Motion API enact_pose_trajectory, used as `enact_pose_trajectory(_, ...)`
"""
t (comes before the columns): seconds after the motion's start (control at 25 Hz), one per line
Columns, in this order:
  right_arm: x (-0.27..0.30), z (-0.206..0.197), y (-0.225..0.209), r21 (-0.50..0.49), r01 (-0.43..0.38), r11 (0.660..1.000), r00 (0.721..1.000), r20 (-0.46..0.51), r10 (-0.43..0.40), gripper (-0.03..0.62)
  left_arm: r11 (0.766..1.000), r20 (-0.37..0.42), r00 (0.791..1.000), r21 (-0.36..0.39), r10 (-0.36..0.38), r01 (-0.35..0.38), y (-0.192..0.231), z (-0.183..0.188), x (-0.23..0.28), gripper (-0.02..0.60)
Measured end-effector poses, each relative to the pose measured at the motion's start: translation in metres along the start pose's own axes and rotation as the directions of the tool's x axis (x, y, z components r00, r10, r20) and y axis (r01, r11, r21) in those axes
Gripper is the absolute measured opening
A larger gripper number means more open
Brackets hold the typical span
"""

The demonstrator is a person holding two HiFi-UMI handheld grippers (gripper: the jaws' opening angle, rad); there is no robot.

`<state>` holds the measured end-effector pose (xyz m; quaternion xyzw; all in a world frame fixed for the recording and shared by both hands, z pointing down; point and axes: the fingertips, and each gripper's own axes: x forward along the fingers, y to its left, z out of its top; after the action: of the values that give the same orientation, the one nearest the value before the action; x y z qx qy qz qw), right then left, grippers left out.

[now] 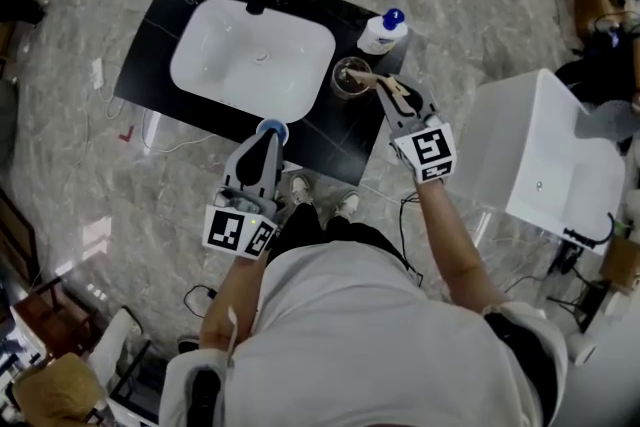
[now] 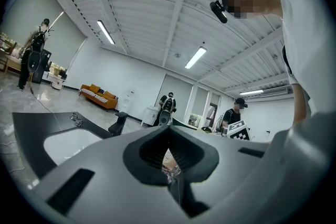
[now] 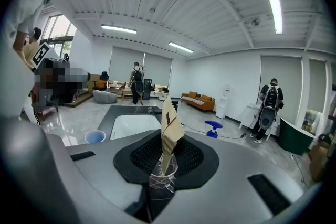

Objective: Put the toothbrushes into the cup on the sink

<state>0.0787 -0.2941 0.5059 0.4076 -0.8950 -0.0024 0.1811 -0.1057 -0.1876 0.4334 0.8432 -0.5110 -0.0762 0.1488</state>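
Jaws of left hand-held gripper (image 2: 170, 178) together

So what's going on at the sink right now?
The person's right hand-held gripper is shut on a paper-wrapped toothbrush, whose far end appears to dip into the clear cup on the black counter beside the sink. The left hand-held gripper is shut and empty, near a blue cup.

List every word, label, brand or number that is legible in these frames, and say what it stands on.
No text can be read in any view.
On the marker cubes: black-and-white square patterns only, no letters or digits.
On the white bottle: any label print is too small to read.
On the paper toothbrush packet: one dark mark, too blurred to read.
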Motion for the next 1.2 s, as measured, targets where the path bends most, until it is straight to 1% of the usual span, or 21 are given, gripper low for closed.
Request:
enact_pose_trajectory(0.6,0.003,-0.011,0.001,-0.002,0.000,1.000,1.000,-0.017,0.000,0.077,1.000,0.008,1.000,0.002,0.029,-0.029,-0.003,-0.001,-0.012,0.003)
enact_pose_trajectory(0.8,0.007,-0.024,0.002,-0.016,-0.012,1.000,0.999,-0.046,0.011,0.080,0.999,0.004,0.999,0.005,0.039,-0.039,-0.006,-0.002,-0.017,0.003)
enact_pose_trajectory(0.92,0.008,-0.024,0.004,-0.012,-0.017,1.000,0.999,-0.047,0.016,0.084,0.999,0.010,0.999,0.014,0.039,-0.039,-0.008,0.001,-0.017,0.002)
enact_pose_trajectory(1.0,0.008,-0.025,0.005,-0.002,-0.021,1.000,0.999,-0.045,0.021,0.093,0.999,0.015,0.999,0.018,0.039,-0.039,-0.010,0.003,-0.017,0.003)
enact_pose_trajectory(1.12,0.008,-0.025,0.007,0.005,-0.036,0.999,0.998,-0.046,0.036,0.124,0.999,0.020,0.999,0.019,0.040,-0.041,-0.011,0.004,-0.017,0.003)
enact_pose_trajectory(1.2,0.007,-0.024,0.007,0.003,-0.038,0.999,0.998,-0.044,0.038,0.129,0.999,0.022,0.999,0.019,0.041,-0.041,-0.012,0.004,-0.017,0.003)
